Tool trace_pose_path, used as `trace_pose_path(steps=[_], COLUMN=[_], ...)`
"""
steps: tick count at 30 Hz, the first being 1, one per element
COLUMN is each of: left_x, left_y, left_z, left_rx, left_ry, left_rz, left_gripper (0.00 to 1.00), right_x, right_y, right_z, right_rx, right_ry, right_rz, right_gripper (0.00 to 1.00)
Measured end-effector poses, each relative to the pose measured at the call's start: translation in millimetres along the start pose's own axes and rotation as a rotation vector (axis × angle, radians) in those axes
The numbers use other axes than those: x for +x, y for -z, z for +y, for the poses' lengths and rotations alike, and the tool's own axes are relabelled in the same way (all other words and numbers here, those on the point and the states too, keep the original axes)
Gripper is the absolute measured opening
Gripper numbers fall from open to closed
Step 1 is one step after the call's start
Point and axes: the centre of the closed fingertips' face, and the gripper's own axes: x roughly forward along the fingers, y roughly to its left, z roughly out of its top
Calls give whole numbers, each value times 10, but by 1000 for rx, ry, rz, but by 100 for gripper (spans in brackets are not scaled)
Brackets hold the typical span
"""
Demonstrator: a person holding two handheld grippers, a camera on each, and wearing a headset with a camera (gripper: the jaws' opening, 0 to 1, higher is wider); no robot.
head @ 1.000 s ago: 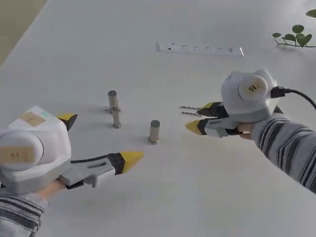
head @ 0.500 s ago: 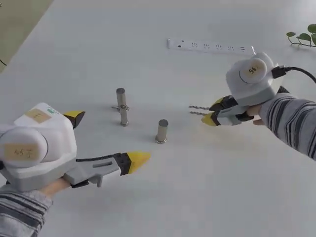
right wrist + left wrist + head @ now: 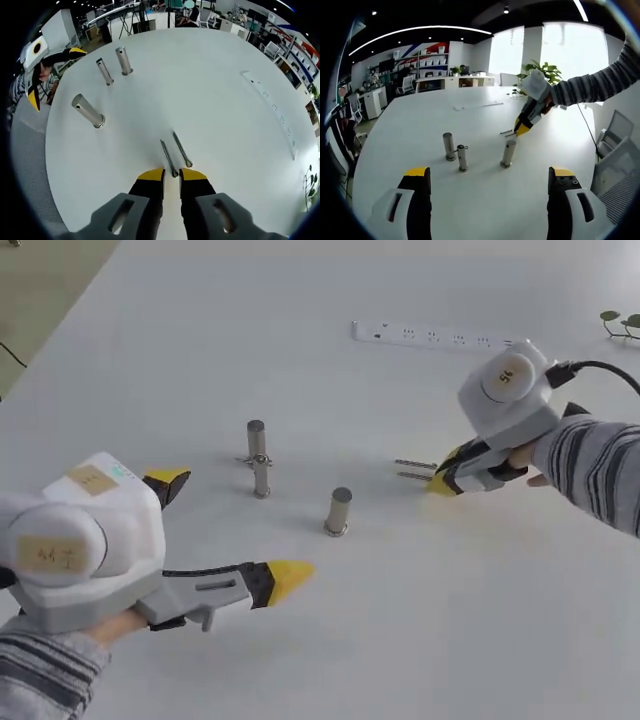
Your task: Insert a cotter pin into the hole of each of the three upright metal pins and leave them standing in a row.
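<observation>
Three upright metal pins stand on the white table: a far one [image 3: 256,437], a thinner middle one [image 3: 261,478] and one to the right [image 3: 340,510]. A cotter pin [image 3: 247,459] sticks out sideways near the middle pin's top. Two loose cotter pins lie flat side by side, one [image 3: 167,156] running in between the tips of my right gripper [image 3: 172,174], which is shut on its end; the other [image 3: 181,147] lies just beside it. The right gripper [image 3: 445,483] is low on the table, right of the pins. My left gripper [image 3: 228,527] hovers open in front of the pins [image 3: 462,157], holding nothing.
A white power strip [image 3: 430,337] lies along the far side of the table. Green plant leaves [image 3: 622,320] reach in at the far right. A cable [image 3: 600,368] trails from the right gripper. Chairs stand off the table's right side [image 3: 615,145].
The right gripper's jaws, apart a second ago, have closed on the end of a loose cotter pin. The left gripper stays open. The camera shifted.
</observation>
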Motion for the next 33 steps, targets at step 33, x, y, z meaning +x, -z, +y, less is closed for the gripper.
trace_pose_path(steps=[33], left_x=[-17], left_y=[-92], left_z=[-85], left_rx=[-21], left_ry=[41], left_rz=[-7], left_gripper=[67], right_x=[-174], right_y=[-145], right_z=[204], right_rx=[-214], right_ry=[6], right_rz=[-88], right_gripper=[0])
